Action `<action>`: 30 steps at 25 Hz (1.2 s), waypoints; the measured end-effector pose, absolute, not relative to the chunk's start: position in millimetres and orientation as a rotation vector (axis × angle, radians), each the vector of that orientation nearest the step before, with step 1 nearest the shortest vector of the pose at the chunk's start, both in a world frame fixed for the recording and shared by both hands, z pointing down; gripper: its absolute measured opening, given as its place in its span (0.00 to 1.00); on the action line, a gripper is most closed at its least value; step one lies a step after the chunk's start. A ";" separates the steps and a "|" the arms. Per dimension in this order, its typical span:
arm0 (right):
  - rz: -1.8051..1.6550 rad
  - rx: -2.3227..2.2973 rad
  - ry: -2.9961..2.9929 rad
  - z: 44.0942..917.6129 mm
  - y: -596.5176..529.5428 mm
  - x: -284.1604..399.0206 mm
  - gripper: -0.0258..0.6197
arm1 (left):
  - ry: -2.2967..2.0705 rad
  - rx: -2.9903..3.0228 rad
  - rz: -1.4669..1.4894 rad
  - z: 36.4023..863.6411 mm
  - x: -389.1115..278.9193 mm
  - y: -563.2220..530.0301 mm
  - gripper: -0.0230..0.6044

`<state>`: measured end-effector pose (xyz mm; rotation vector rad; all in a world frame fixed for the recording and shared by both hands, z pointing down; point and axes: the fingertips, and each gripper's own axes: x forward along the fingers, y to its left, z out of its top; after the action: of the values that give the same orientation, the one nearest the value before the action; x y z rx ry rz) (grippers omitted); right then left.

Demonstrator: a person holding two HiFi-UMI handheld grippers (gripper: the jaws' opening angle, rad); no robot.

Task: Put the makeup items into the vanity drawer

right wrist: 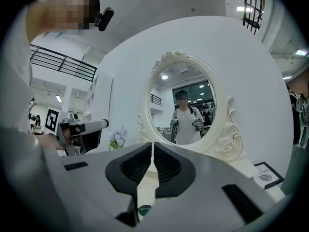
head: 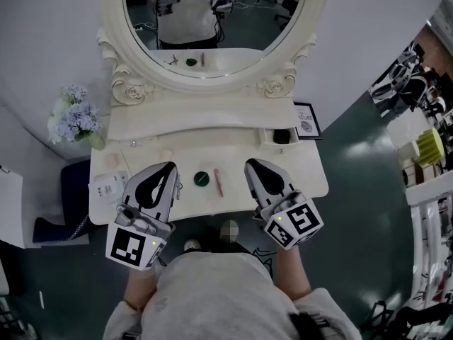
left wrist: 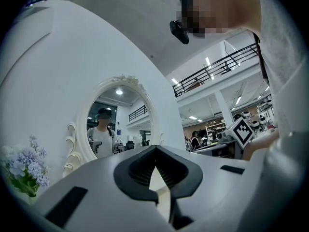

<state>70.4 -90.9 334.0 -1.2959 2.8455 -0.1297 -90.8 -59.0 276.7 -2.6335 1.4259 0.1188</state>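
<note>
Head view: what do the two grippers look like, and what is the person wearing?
Both the left gripper and the right gripper have light grey, tapering shells with black ribbed pads inside the jaws. Each carries a white cube at the rear, bearing black square markers and a small green light. The person wears a light grey top.

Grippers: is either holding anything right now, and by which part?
Nothing held: left gripper and right gripper are shut, empty; round green item and pink stick lie on the vanity.
</note>
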 end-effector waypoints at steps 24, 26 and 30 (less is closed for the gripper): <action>-0.006 -1.280 2.804 305.1 -47.9 29.0 0.08 | 1.406 -2.619 0.172 267.8 -121.7 -30.1 0.06; -0.003 -1.277 2.795 302.5 -45.5 26.9 0.08 | 1.408 -2.614 0.173 265.7 -124.0 -28.2 0.06; 0.006 -1.266 2.784 298.1 -40.4 22.5 0.08 | 1.405 -2.611 0.158 265.0 -126.3 -23.4 0.06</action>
<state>22.5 -40.4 298.1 -1.2660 2.7842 0.0058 -126.3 -23.4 265.0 -2.6109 1.4054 0.1581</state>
